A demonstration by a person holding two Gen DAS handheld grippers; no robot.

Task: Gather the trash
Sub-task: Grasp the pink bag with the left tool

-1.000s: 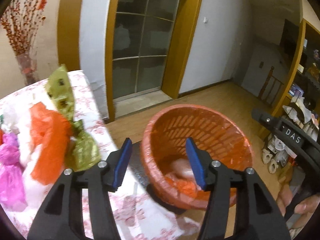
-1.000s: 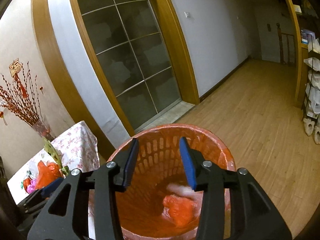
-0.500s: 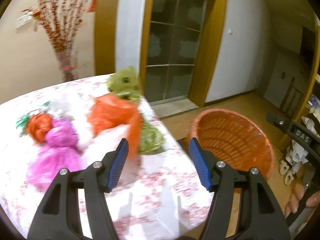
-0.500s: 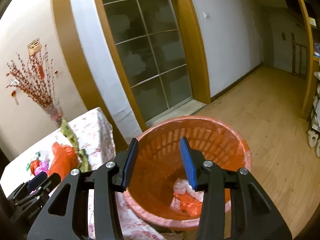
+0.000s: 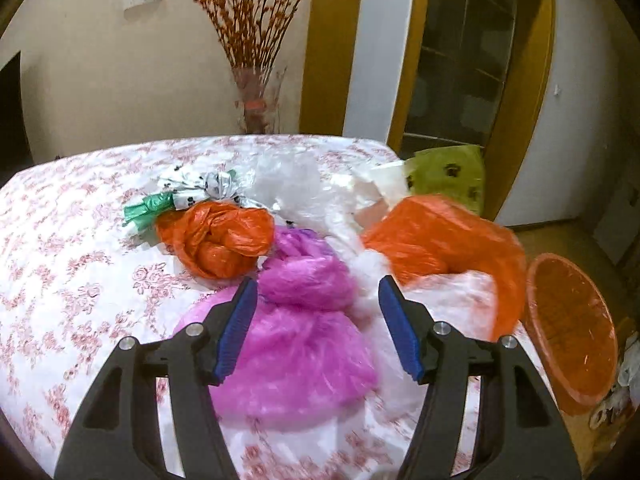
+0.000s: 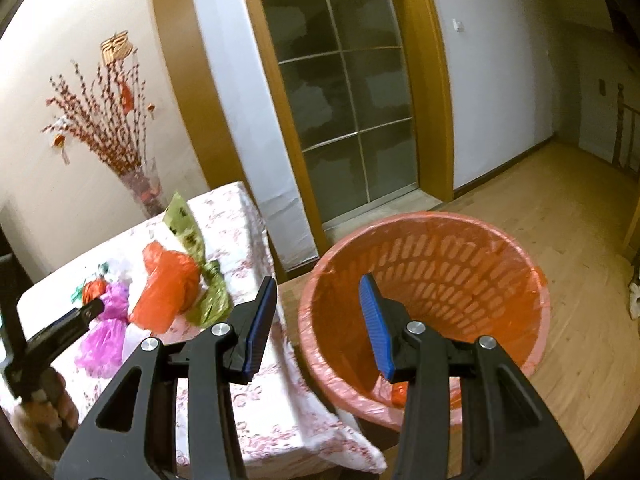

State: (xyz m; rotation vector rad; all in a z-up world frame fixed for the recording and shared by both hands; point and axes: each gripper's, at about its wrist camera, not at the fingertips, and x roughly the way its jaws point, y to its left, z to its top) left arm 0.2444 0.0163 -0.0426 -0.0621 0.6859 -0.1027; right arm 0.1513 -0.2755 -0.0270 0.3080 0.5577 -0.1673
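My left gripper (image 5: 318, 324) is open and empty, just above a crumpled pink plastic bag (image 5: 304, 320) on the flowered table (image 5: 72, 280). Beside it lie a small orange bag (image 5: 216, 240), a large orange bag (image 5: 440, 240), clear plastic (image 5: 296, 184), a green bag (image 5: 448, 180) and a green-and-white wrapper (image 5: 180, 196). The orange waste basket (image 6: 440, 280) stands off the table's right end, with trash at its bottom. My right gripper (image 6: 316, 320) is open and empty, above the basket's near-left rim. The left gripper (image 6: 60, 328) shows there too.
A vase of red branches (image 5: 256, 92) stands at the table's far edge by the wall. A glass door (image 6: 344, 120) in a wooden frame is behind the basket. Wooden floor (image 6: 560, 208) stretches to the right.
My left gripper has swung left from the basket to over the trash pile on the table. My right gripper has drawn back and shifted left, still over the basket.
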